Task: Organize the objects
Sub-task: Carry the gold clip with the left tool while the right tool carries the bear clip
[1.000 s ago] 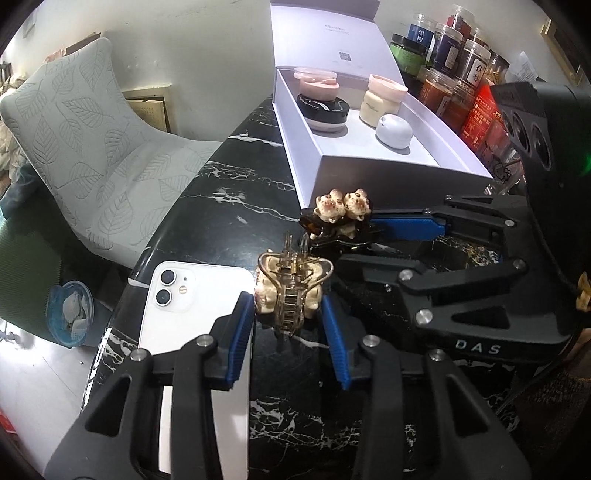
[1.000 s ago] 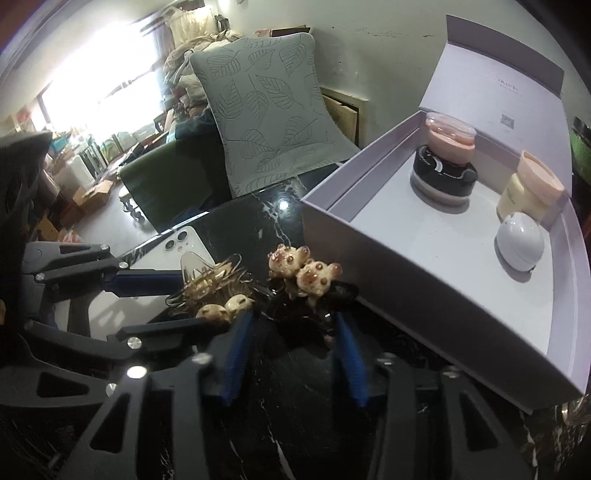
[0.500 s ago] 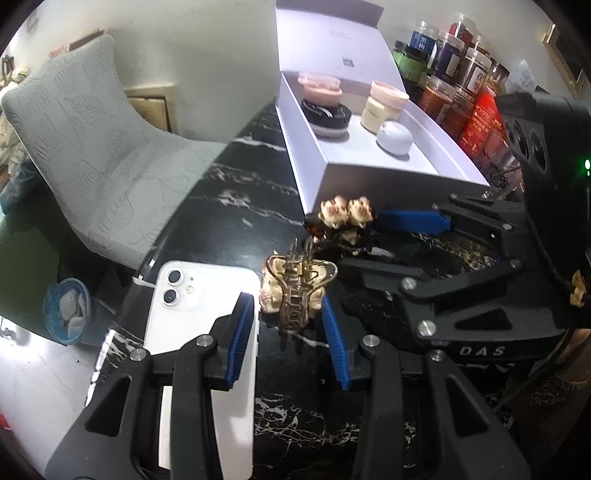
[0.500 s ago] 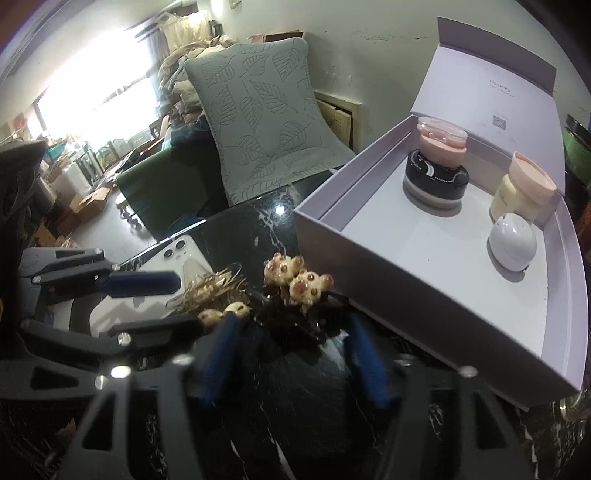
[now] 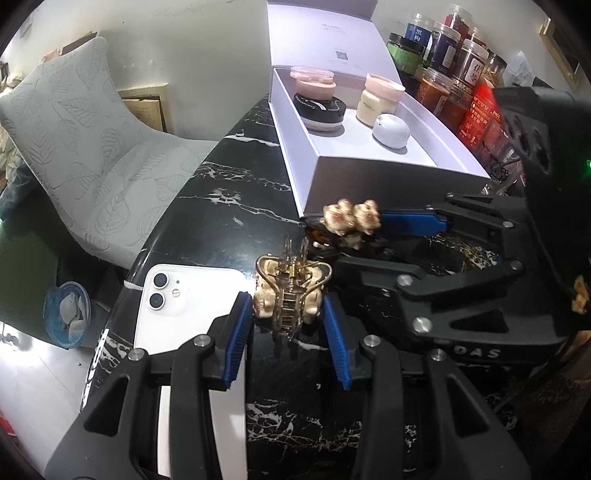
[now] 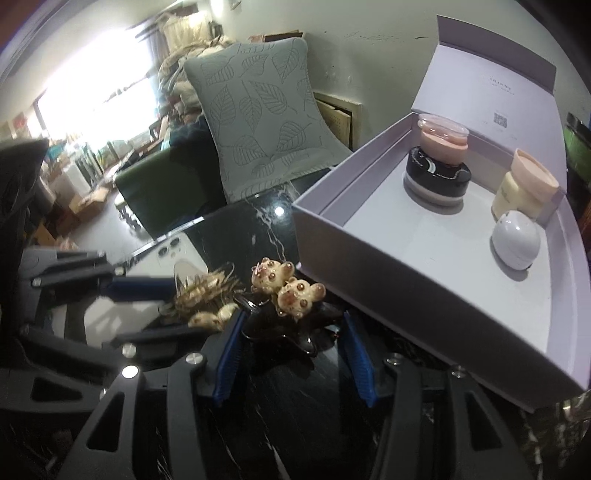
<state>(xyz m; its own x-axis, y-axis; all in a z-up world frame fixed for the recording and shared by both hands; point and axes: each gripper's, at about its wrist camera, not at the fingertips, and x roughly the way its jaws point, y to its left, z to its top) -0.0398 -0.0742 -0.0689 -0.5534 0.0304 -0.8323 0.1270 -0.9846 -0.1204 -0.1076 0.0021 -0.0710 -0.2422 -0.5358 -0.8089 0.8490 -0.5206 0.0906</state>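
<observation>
Gold hair claw, with cream bead trim, on black marble table, just right of white phone; flanked by blue pads of left gripper, jaws part-open, left pad at or nearly at the beads, right pad a little apart; firm grip not confirmed. Same claw at left of right-wrist view.

Dark brown hair claw topped by two cream mouse figures, just beyond the gold claw, at near corner of white gift box. Right gripper astride it, jaws wide, neither pad seen pressing; contact not determinable. In left-wrist view, same gripper entering from right, one blue pad behind the mouse figures.

Gift box open, lid upright at far end; inside: pink jar stacked on black jar, cream jar with pink cap, white dome-shaped object.

Right of the box: row of spice jars. Left of the table: leaf-patterned chair.
</observation>
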